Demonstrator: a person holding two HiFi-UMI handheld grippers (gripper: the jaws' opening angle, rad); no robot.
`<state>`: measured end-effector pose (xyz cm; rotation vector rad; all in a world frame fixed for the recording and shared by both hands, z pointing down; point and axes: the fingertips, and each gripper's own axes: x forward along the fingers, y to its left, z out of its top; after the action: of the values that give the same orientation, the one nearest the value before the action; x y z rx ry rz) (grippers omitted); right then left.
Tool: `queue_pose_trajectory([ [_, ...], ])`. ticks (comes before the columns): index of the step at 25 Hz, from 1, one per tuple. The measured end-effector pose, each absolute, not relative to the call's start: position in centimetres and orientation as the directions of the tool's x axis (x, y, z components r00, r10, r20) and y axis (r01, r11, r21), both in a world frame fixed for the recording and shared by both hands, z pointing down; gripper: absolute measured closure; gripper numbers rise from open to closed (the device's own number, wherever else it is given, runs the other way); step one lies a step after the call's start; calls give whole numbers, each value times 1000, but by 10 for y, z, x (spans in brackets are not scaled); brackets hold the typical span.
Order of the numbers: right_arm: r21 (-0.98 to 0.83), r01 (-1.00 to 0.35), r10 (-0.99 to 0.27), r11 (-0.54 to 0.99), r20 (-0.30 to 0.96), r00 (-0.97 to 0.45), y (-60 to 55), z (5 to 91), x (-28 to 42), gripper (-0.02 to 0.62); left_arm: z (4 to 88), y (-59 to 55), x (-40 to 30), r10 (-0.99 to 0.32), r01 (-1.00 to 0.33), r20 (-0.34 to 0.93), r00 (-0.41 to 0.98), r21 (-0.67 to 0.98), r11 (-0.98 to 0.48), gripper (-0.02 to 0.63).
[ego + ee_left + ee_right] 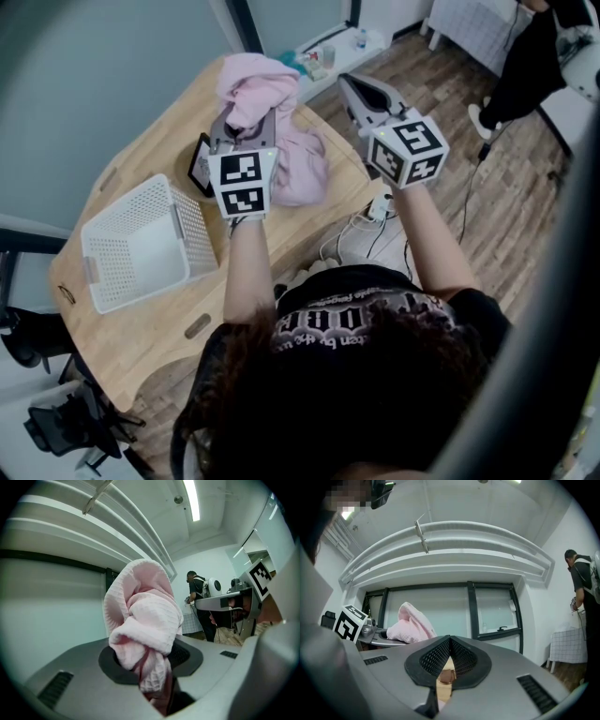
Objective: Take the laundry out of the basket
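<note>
A white basket sits on the left part of a wooden table. The basket has little holes all over its walls.

The pink cloth is out of the basket. It is up and to the right of it, near the top middle of the head view. The top of the cloth is bunched up high. The rest hangs down and lies in a soft pile on the table.

The left gripper is pinching the pink cloth. In the left gripper view, the cloth is squeezed between the two jaws of the left gripper. It puffs up above them in a fat, folded lump that fills the middle of the picture. The cube with black and white squares sits at the back of this gripper, close to the person's hand.

The right gripper is to the right of the cloth, out past the edge of the table and over the wood floor. It is not touching the cloth. In the right gripper view, the jaws of the right gripper are pressed together at the tips, and nothing is between them. That view also shows the pink cloth off to the left, sitting in the other gripper.

The person holding the grippers is at the bottom of the head view, in a black shirt, with both arms reaching up toward the table.

Another person in dark clothes stands far off at the right.
</note>
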<state>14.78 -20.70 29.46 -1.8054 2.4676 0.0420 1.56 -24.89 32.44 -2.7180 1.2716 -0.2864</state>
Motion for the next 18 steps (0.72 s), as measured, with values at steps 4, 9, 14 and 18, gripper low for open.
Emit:
queue_pose_trajectory([
  [4,-16,-948,-946,319,-73,-317,-207,296,144,568,327,-249,16,-770,-746,121,626,-193,-637,468],
  [9,2,-947,-945,322,-64,-322,-207,297,141,568,330,-248,16,-770,-745,131,624,-198,-637,468],
  [14,-16,-943,-942,331,-61,-330,-209,298,141,568,335,-246,15,-770,-743,146,622,-201,-638,468],
  [18,-12,-943,-942,331,-61,-330,-208,299,141,568,340,-245,16,-766,-742,154,624,-192,-643,468],
])
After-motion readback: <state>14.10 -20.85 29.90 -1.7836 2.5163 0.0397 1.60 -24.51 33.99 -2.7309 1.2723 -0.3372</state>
